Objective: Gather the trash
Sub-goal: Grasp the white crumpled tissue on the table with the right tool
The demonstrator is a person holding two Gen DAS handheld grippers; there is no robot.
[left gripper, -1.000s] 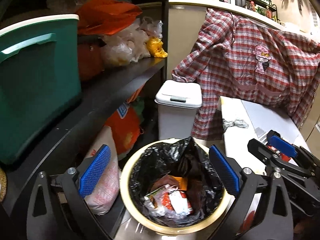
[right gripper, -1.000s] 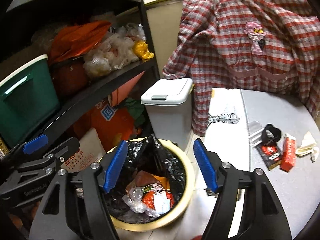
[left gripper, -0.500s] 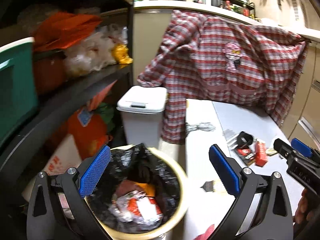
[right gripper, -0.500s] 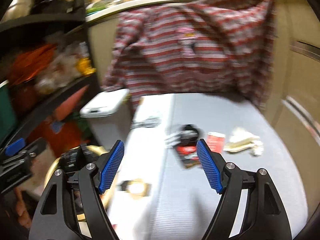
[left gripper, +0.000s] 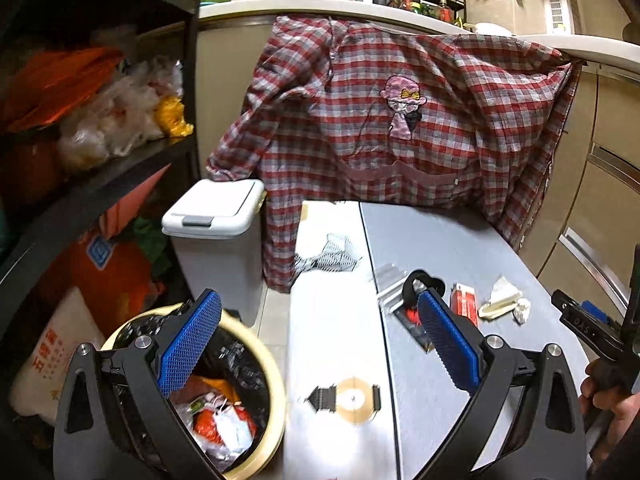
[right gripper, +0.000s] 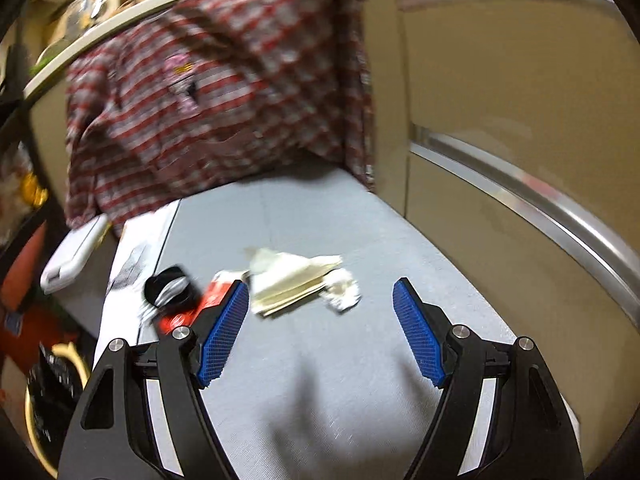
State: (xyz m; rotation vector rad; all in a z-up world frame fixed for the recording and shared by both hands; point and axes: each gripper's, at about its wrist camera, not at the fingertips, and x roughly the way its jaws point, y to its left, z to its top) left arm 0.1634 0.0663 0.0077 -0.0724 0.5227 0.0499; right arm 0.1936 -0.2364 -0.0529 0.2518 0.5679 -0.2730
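A round yellow-rimmed bin (left gripper: 276, 396) lined with a black bag stands on the floor left of the grey table (left gripper: 448, 240), with wrappers inside. On the table lie a cream paper wad (right gripper: 292, 280), a crumpled white tissue (right gripper: 342, 294), a red packet (right gripper: 208, 300) and a black ring-shaped piece (right gripper: 170, 290). My right gripper (right gripper: 320, 332) hangs open and empty above the table, just short of the paper wad. My left gripper (left gripper: 320, 344) is open and empty, straddling the bin's rim and the table's white edge. The same litter shows in the left wrist view: red packet (left gripper: 464, 304), paper wad (left gripper: 500, 300).
A white lidded bin (left gripper: 216, 216) stands behind the round bin. A plaid shirt (left gripper: 380, 120) hangs over the counter behind the table. Dark shelves (left gripper: 96, 184) with bags fill the left. Beige cabinet fronts (right gripper: 520, 120) close the right. A person's hand (left gripper: 608, 396) holds the right gripper's handle.
Both grippers swung right, away from over the bin toward the table. The right one now faces the table litter; the bin has slid to its lower left edge.
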